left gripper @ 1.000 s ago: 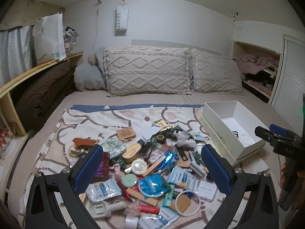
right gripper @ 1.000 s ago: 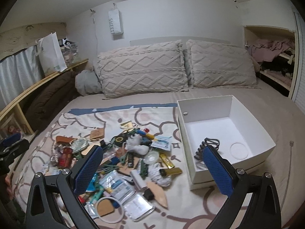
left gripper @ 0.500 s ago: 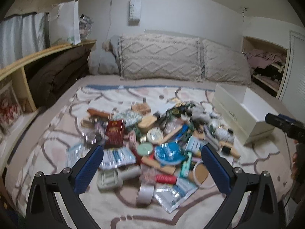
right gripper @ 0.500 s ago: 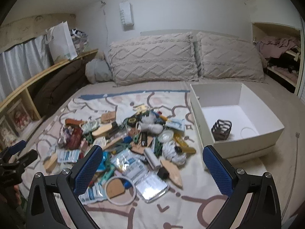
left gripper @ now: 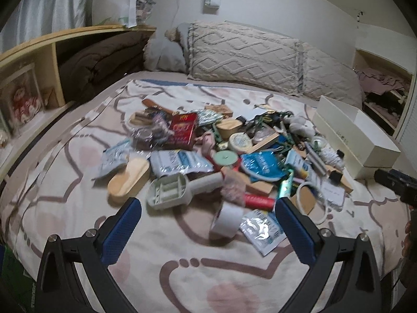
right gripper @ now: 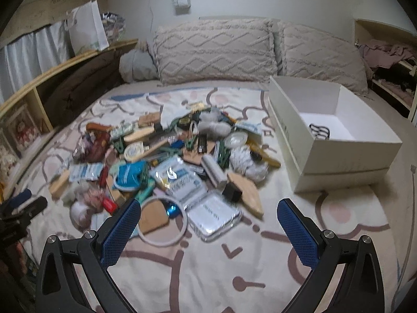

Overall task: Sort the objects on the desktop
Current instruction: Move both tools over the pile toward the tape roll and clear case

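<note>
A heap of small desktop objects lies on a patterned blanket: a red box, a wooden oval lid, a white plastic handle tool, a tape roll, foil packets. My left gripper hovers open just short of the heap's near edge, nothing between its fingers. In the right wrist view the same heap lies ahead, with a white ring and clear case nearest. My right gripper is open and empty. The white box holds a dark wire item.
Two knitted pillows line the headboard. A wooden shelf with a brown quilt runs along the left. An open closet stands at the right. The other gripper's tip shows at the right edge and left edge.
Both grippers have dropped lower and come closer to the heap, so the objects appear larger. The left gripper has swung to the heap's left near side. Both stay open.
</note>
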A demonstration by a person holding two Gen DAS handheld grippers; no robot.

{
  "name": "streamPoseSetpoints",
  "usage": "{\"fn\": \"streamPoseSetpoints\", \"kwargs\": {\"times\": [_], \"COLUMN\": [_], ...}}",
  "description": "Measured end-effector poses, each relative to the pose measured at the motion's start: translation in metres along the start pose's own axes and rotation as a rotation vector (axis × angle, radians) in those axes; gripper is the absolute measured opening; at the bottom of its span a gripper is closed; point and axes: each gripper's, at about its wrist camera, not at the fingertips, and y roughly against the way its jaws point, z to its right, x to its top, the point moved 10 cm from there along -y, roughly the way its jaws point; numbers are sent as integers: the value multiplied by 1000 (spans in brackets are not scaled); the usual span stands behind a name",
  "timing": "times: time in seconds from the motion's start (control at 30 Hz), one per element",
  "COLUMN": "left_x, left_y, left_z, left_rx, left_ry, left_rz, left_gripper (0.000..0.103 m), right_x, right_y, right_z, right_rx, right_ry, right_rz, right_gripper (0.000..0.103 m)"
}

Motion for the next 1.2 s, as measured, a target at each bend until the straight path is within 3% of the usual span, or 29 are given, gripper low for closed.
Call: {"fn": "streamPoseSetpoints", "kwargs": {"times": [0.43,0.8,1.2], "left_x": [-49,-72,-81], "left_y": [-25,-41,-52], "left_z": [-15,-14,-16], "left_rx": [18,27,63], "left_ry": [17,2,-14], "left_rz": [-86,-128,-126], "left_gripper": [103,103,103], "right_x": [-51,-96,-97], "right_y": [-35,-64,-72], "right_z": [-16,-11,-12], "right_rx": [-5,-25,-48], "right_ry": [22,18,61], "right_rz": [-109,-225,-215], "right_gripper": [103,103,103]}}
